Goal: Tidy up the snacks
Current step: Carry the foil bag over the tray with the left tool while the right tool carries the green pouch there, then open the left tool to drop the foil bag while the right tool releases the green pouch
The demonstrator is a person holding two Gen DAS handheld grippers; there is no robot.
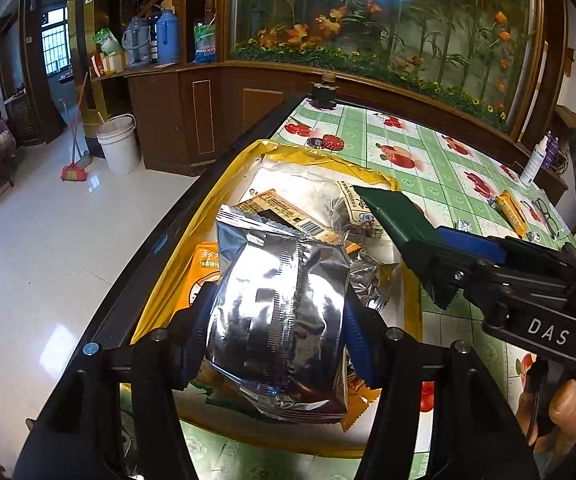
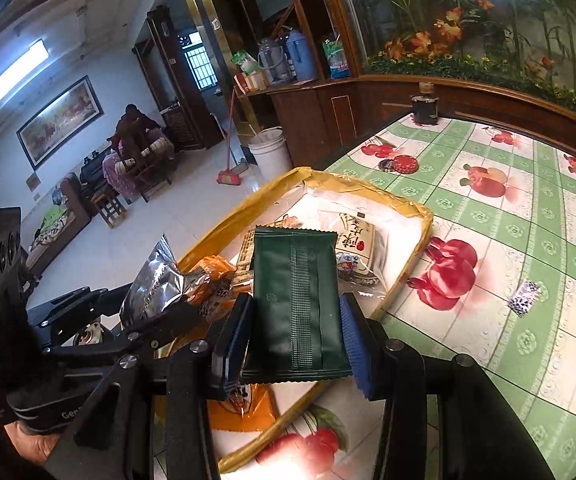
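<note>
My left gripper (image 1: pixel 278 322) is shut on a puffy silver foil snack packet (image 1: pixel 280 320), held above a yellow-rimmed tray (image 1: pixel 168 280) at the table's left edge. My right gripper (image 2: pixel 296 340) is shut on a flat dark green packet (image 2: pixel 298 300), also over the yellow-rimmed tray (image 2: pixel 412 268). In the left wrist view the right gripper (image 1: pixel 428 248) reaches in from the right with the green packet (image 1: pixel 392 210). In the right wrist view the left gripper (image 2: pixel 156 300) with the silver packet (image 2: pixel 150 288) shows at the left. Orange and clear snack bags (image 1: pixel 204 276) lie in the tray.
The table has a green checked cloth with fruit prints (image 2: pixel 508 240). On it lie a small wrapped sweet (image 2: pixel 524 298), a red tin (image 2: pixel 406 164), a dark jar (image 2: pixel 424 106), a yellow bar (image 1: pixel 510 208), glasses (image 1: pixel 546 216) and a white bottle (image 1: pixel 534 162). A wooden cabinet (image 1: pixel 208 120) stands behind; a person sits far left.
</note>
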